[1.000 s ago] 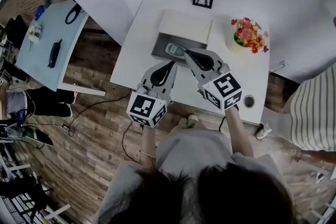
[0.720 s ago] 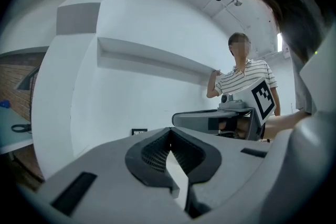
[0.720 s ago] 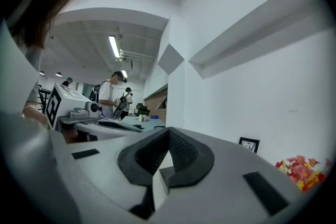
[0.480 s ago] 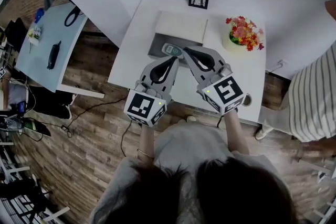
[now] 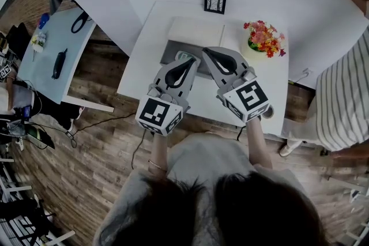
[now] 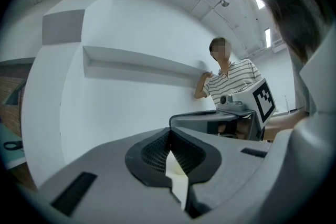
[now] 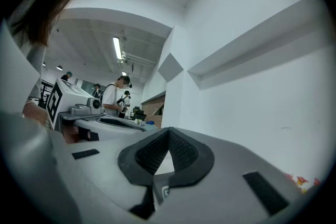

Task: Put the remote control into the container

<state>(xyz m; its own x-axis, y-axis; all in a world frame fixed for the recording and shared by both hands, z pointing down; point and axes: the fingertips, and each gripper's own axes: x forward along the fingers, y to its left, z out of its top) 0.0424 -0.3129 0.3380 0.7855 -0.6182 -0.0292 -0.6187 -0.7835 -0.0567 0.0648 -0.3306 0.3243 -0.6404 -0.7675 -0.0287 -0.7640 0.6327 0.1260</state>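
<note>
In the head view the grey container (image 5: 171,50) lies on the white table (image 5: 144,60) with its pale lid (image 5: 195,29) behind it. A small part of the remote control (image 5: 183,56) shows inside the container, between the two grippers. My left gripper (image 5: 192,59) hangs over the container's near edge, jaws together, nothing in them. My right gripper (image 5: 206,50) is beside it over the container, also shut and holding nothing. Both gripper views look up at white walls; the left gripper's (image 6: 170,157) and the right gripper's (image 7: 168,150) dark pads meet.
A framed picture (image 5: 215,0) stands at the table's back edge and a pot of flowers (image 5: 263,37) at the right. A person in a striped shirt (image 5: 340,106) stands right of the table. A blue side table (image 5: 55,49) with tools is at the left.
Both grippers have moved a little forward over the container and now hide most of the remote control. Their jaws stay closed.
</note>
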